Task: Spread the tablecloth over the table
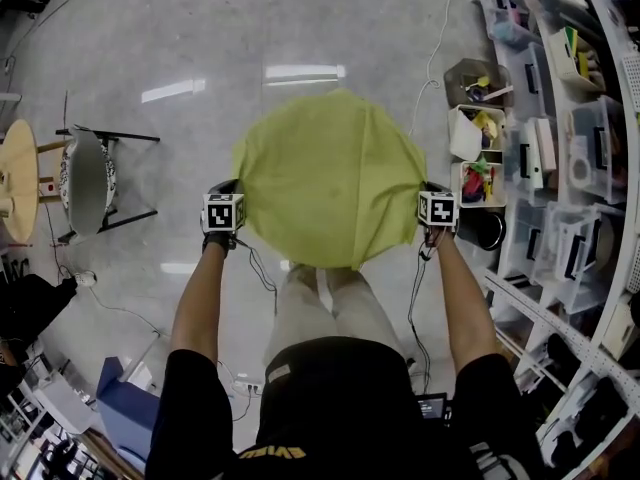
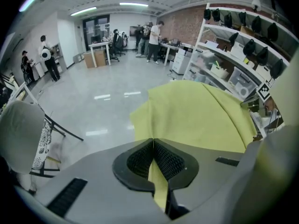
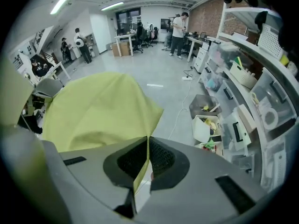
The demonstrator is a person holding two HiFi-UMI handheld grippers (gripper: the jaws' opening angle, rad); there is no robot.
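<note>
Now: left gripper (image 2: 153,143) is pressed together on an edge of the tablecloth (image 2: 196,113), with a strip of yellow-green fabric running down between the ribbed pads. The right gripper (image 3: 147,141) is likewise clamped, pinching the opposite edge, with a thin fold caught in its pads.

Both point steeply down. They are level with each other and well apart in front of me, one at each side of the cloth. My reading: the wide hold keeps the near edge stretched, so the sheet can open flat rather than bunch.

Seen from the head view, the cloth fans forward from the two grips as a rounded, slightly domed sheet over the grey floor (image 1: 200,48). Its near edge sags above my legs. It is plain and unpatterned with soft creases, and looks thin and light.

No table shows beneath it; whether one sits under the cloth I cannot tell. A round wooden table (image 1: 15,183) and a chair (image 1: 88,180) stand well off to the left, and shelves of bins (image 1: 560,148) line the right.

Judgement: the spreading has barely begun.
</note>
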